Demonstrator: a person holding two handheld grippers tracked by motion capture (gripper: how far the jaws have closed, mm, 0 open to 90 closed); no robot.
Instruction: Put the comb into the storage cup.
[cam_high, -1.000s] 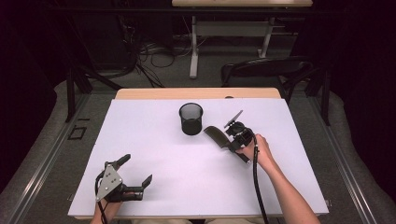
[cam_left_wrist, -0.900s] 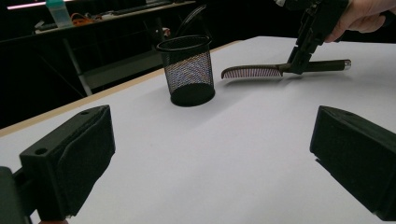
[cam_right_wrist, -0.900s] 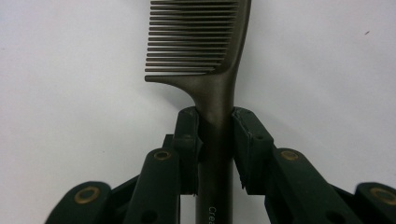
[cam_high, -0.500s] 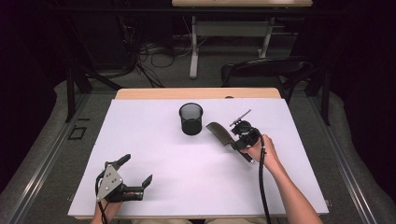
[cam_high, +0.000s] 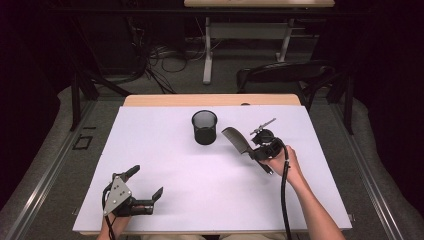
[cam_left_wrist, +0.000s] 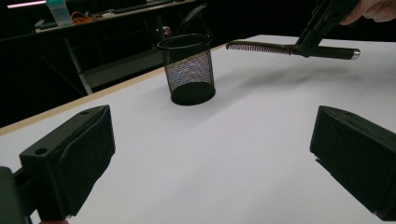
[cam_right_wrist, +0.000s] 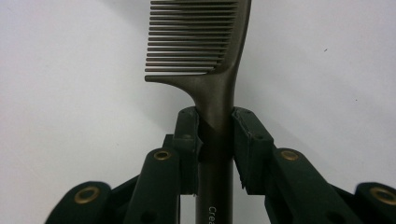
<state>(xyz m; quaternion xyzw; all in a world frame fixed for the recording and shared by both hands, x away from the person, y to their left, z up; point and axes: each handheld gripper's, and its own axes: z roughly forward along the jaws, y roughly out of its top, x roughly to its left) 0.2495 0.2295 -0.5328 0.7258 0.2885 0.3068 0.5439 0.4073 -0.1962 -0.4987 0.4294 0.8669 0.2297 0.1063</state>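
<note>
Comb (cam_right_wrist: 205, 51) handling, shown left to right. At the left, the left hand-held gripper (cam_high: 134, 187) rests low on the white table (cam_high: 200, 185) with its jaws spread wide and nothing between them; the mesh cup (cam_left_wrist: 187, 70) stands ahead of it, slightly to its left. At the right, the right hand-held gripper (cam_high: 252, 145) is clamped narrowly on the comb's handle just below the toothed section, the teeth projecting straight ahead of its pads (cam_right_wrist: 250, 140). From the left gripper view, the comb (cam_left_wrist: 280, 48) hangs level above the table, clear of the surface and apart from the cup. Judged as light, rigid plastic with a smooth, possibly slippery round handle; the thin teeth look breakable, so the handle near the neck is the sound place to grip.
</note>
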